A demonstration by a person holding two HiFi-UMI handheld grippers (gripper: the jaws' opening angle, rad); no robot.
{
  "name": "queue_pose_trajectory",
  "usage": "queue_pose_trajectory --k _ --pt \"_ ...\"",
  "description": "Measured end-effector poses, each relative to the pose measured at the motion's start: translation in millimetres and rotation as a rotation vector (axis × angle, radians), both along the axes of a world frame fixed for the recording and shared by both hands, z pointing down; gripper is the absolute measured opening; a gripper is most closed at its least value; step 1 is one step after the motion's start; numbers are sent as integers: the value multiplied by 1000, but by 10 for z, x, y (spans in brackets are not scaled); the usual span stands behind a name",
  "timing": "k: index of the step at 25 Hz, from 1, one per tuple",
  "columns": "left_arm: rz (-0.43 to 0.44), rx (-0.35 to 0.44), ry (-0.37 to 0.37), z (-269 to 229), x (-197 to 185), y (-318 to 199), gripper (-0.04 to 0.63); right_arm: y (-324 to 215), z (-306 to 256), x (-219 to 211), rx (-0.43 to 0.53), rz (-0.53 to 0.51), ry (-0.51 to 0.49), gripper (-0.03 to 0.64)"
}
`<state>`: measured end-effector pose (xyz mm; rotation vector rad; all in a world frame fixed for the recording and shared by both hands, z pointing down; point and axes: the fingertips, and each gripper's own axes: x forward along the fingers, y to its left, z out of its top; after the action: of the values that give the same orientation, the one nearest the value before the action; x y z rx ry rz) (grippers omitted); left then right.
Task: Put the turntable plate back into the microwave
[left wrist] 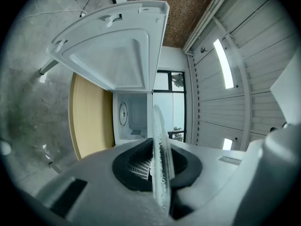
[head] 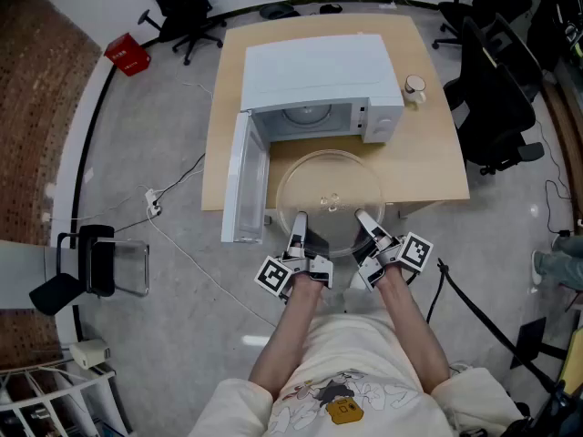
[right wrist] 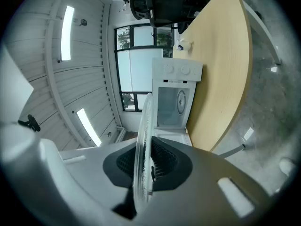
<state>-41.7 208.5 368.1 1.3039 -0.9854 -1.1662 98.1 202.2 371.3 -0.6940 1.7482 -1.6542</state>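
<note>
At centre-left of the head view the microwave door (head: 244, 185) stands swung open, just beside the glass turntable plate (head: 330, 189). The plate lies level over the table's (head: 428, 162) near edge, at frame centre, in front of the microwave (head: 319, 76). The left gripper (head: 299, 221) and right gripper (head: 363, 218) each pinch its near rim, and a cup (head: 415, 86) stands at the microwave's right.

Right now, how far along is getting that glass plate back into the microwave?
Done: the microwave door stands open. In hand: the left gripper and right gripper each clamp the near rim of the glass plate, holding it level just outside the opening. Left: slide it into the cavity, set it down, let go.
</note>
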Motion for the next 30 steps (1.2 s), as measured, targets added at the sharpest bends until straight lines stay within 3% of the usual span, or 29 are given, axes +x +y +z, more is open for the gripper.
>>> queue_pose_trajectory --k 15,30 --pt "10 4 18 -25 -48 137 26 131 -78 -55 31 5 1 35" --pt "-27 -2 -12 -4 136 104 26 45 -15 128 20 -41 -23 34"
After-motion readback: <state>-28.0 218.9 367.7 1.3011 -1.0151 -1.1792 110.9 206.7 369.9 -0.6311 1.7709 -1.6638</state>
